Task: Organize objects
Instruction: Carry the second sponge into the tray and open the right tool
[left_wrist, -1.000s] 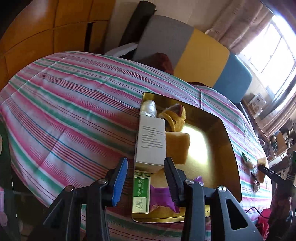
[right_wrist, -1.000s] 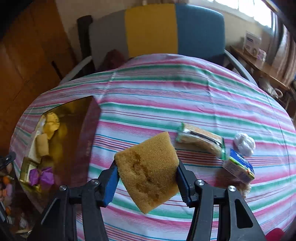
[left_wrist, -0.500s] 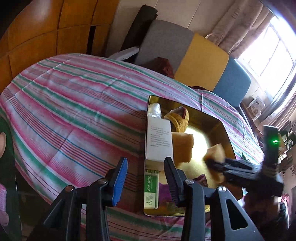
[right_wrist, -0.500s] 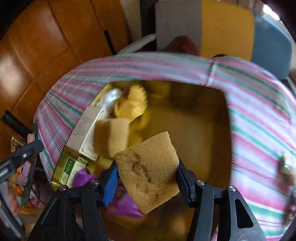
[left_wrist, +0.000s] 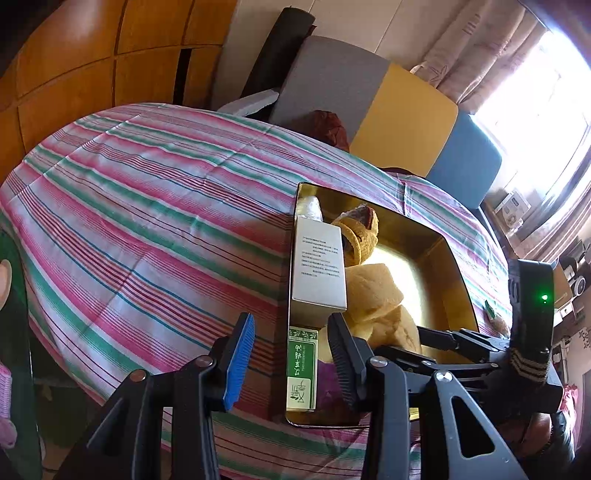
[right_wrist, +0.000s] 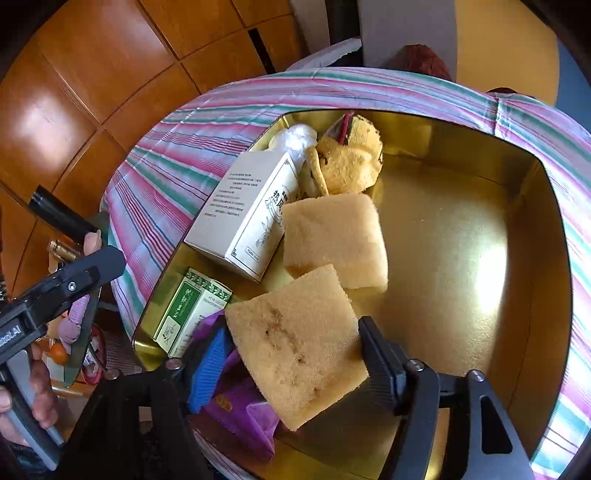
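My right gripper (right_wrist: 293, 363) is shut on a yellow sponge (right_wrist: 295, 350) and holds it over the near left part of the gold tray (right_wrist: 480, 236). In the tray lie a second sponge (right_wrist: 334, 240), a white box (right_wrist: 245, 214), a green box (right_wrist: 188, 310), a purple packet (right_wrist: 240, 410), a yellow sock (right_wrist: 351, 158) and a white wad (right_wrist: 295, 136). My left gripper (left_wrist: 291, 352) is open and empty at the tray's near left edge (left_wrist: 291, 369). The right gripper also shows in the left wrist view (left_wrist: 406, 347), with the held sponge (left_wrist: 399, 332).
The tray sits on a table with a striped cloth (left_wrist: 147, 229). A grey, yellow and blue chair (left_wrist: 388, 110) stands behind it. Wood panelling (right_wrist: 92, 92) is on the left. The table's edge is near on the left.
My right gripper has carried the sponge from over the cloth to low over the tray's near part. My left gripper has stayed open beside the tray.
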